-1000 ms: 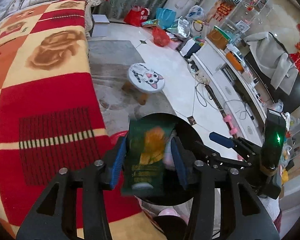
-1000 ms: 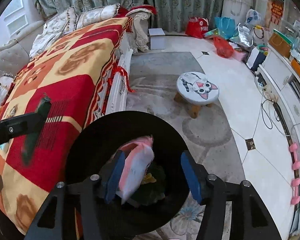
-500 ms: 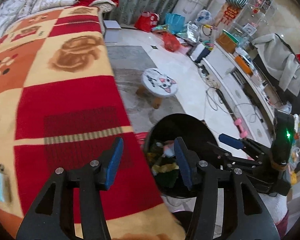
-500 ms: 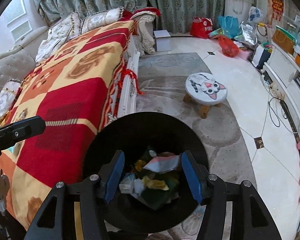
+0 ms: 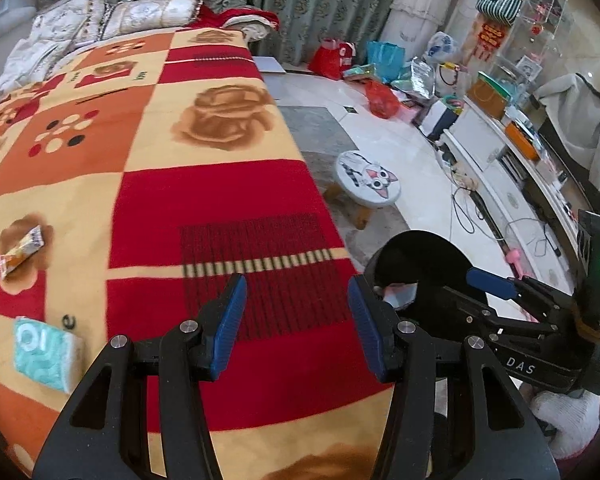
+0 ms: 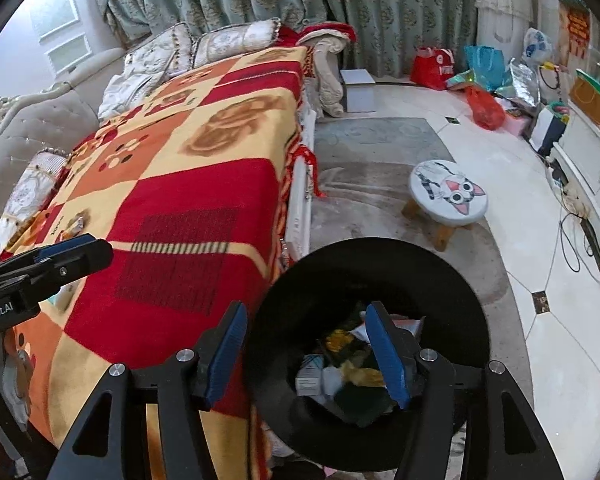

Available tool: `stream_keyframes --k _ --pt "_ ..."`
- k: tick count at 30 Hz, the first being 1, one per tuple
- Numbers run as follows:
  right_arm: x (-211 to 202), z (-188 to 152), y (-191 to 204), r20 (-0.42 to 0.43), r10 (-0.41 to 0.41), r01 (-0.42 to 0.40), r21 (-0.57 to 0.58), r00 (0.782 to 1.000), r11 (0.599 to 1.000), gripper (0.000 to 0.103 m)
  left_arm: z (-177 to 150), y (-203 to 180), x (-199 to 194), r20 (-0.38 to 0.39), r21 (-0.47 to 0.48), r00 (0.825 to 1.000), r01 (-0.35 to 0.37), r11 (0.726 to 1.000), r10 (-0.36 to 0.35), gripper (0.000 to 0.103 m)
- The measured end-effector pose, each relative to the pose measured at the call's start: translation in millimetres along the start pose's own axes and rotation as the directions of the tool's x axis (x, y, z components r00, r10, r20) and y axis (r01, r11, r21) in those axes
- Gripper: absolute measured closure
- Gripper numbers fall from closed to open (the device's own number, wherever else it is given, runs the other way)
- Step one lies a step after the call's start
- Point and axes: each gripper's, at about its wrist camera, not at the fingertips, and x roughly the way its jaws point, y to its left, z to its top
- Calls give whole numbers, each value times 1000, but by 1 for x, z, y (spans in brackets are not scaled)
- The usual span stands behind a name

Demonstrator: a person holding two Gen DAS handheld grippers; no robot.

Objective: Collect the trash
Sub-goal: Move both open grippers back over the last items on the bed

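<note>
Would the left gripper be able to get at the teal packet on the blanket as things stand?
Probably yes: the left gripper is open and empty, and the teal packet lies bare on the blanket off to its side, nothing between them.

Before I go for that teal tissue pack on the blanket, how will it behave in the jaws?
The teal tissue pack looks like a soft, film-wrapped wad, so it will probably squash rather than resist. It seems light and flat, unlikely to roll. The glossy wrap may slip, and the plush blanket beneath could give as the left gripper presses down.
</note>
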Motion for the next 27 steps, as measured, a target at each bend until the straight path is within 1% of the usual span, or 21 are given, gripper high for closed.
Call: stream_keyframes --k 12,27 --pt "-2 -2 41 -7 33 -34 -55 999 998 38 -13 27 -20 30 -16 997 -67 998 68 52" --pt "-3 -2 91 -15 98 -99 -102 995 990 38 -31 77 -47 51 -71 989 -134 988 138 52"
